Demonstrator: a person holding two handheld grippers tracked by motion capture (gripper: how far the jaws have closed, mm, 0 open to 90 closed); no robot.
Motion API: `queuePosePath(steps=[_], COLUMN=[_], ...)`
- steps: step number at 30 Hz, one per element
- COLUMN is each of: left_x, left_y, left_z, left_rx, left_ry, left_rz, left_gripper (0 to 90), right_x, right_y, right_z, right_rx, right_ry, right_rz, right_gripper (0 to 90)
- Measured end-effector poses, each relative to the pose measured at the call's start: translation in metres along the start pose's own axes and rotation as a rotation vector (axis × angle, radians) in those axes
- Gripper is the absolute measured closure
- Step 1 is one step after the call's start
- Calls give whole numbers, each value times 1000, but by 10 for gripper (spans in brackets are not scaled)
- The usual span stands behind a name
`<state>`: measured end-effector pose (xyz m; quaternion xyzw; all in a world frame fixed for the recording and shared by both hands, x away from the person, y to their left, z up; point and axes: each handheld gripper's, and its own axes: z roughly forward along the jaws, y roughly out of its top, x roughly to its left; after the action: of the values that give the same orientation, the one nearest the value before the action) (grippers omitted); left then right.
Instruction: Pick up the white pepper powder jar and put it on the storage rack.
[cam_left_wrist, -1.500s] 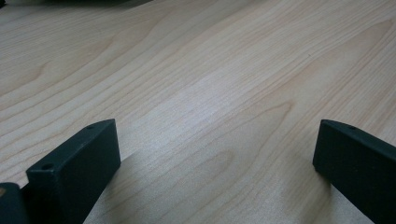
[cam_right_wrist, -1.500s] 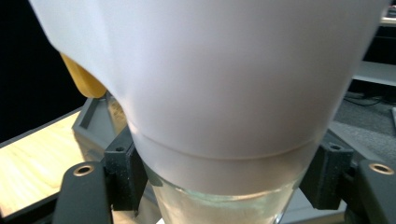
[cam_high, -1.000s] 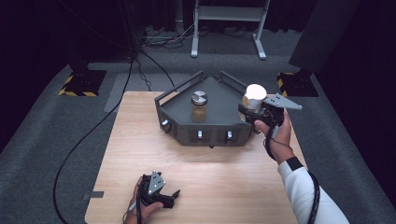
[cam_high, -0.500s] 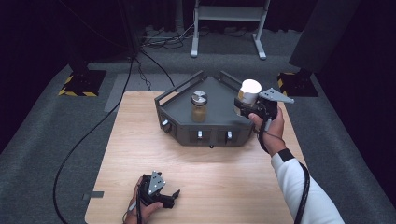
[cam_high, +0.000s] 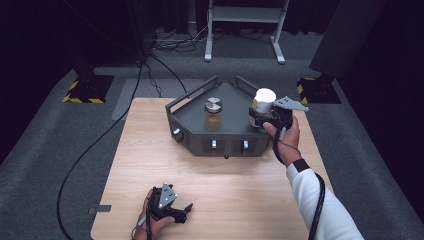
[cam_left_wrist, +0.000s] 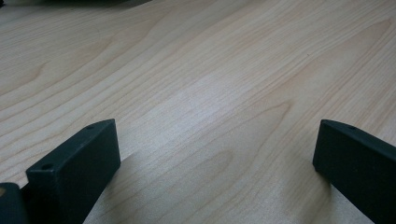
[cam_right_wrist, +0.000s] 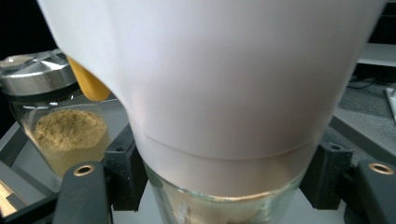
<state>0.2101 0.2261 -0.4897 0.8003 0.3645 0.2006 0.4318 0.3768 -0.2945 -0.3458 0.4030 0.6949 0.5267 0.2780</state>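
Your desk (cam_high: 150, 165) carries a grey angular tray (cam_high: 192, 116) at its far middle. Your right tool (cam_high: 263, 119) is at the tray's right end, jaws clamped on the glass body of a white-capped jar (cam_high: 263, 100), upright, long axis vertical. A second jar with a metal lid (cam_high: 213, 114), holding tan powder, stands in the tray to the left of yours, well apart. Your left tool (cam_high: 175, 212) lies near-left on the desk, jaws wide, nothing between them. Can't tell if your jar's base touches the tray floor; the cap blocks the right gripper view.
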Motion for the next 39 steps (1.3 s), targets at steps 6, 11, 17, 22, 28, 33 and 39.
queuePosePath(steps=[6, 11, 17, 22, 28, 33, 39], left_x=[0, 0, 0, 0, 0, 0, 0], left_y=[0, 0, 0, 0, 0, 0, 0], left_z=[0, 0, 0, 0, 0, 0, 0], left_rx=[0, 0, 0, 0, 0, 0, 0], left_ry=[-1, -2, -2, -2, -2, -2, -2], left_rz=[1, 1, 1, 1, 1, 1, 1], left_gripper=[7, 7, 7, 7, 7, 7, 7], right_x=[0, 1, 1, 0, -1, 0, -1], right_y=[-6, -7, -8, -8, -9, -10, -13], right_z=[4, 6, 9, 10, 10, 10, 10], right_rx=[12, 20, 37, 39, 39, 35, 27], right_ry=[0, -2, -1, 1, -2, -4, 0], right_rz=[4, 5, -3, -10, -4, -5, -10], right_gripper=[297, 296, 291, 291, 291, 291, 288])
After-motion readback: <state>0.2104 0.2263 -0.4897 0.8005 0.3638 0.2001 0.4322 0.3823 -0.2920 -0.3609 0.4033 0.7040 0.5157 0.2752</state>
